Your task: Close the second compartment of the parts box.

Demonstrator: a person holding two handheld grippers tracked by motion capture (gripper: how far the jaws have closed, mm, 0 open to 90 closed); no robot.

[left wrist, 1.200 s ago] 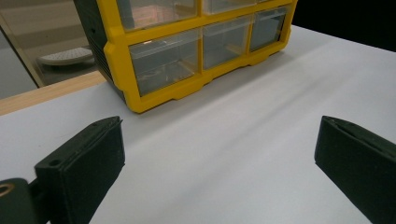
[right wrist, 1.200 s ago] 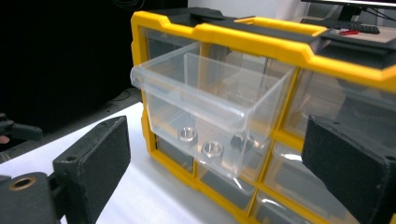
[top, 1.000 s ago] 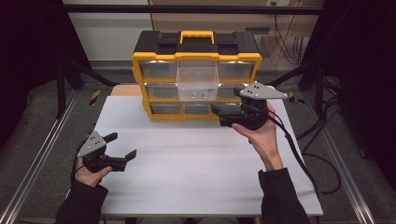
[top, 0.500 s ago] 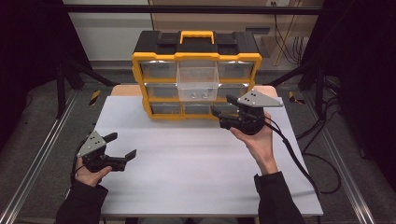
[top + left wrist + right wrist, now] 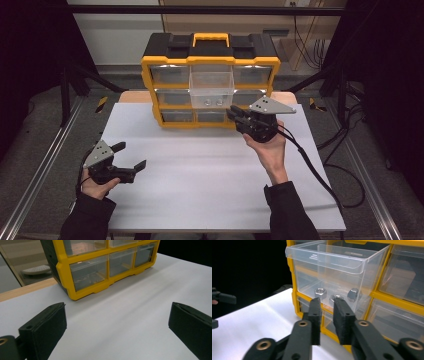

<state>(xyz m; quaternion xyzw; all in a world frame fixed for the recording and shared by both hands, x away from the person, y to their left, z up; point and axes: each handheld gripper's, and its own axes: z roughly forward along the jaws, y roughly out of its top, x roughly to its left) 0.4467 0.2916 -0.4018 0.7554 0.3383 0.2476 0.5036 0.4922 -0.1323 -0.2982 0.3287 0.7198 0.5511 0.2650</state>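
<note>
A yellow and black drawer organizer (image 5: pixel 210 55) stands at the far edge of the white table (image 5: pixel 210 170). Its clear middle drawer (image 5: pixel 211 87) is pulled out, with three steel nuts (image 5: pixel 320 293) inside. My right gripper (image 5: pixel 233 112) hovers just right of and below that drawer, pointing at the cabinet front. Its jaws have just been closing, and now a narrow gap remains with nothing between them (image 5: pixel 327 315). Held low over the table's near left, my left gripper (image 5: pixel 131 156) stands wide open and empty (image 5: pixel 115 332), facing the organizer's bottom row (image 5: pixel 110 267).
Metal frame rails (image 5: pixel 40 170) run along both sides of the table. A black cable (image 5: pixel 320 175) trails from the right gripper over the table's right edge. A wooden strip (image 5: pixel 22 291) shows behind the white sheet.
The right gripper's jaws have come from wide apart to nearly together, with nothing between them. That hand has shifted only slightly in front of the cabinet. The left hand has stayed put.
</note>
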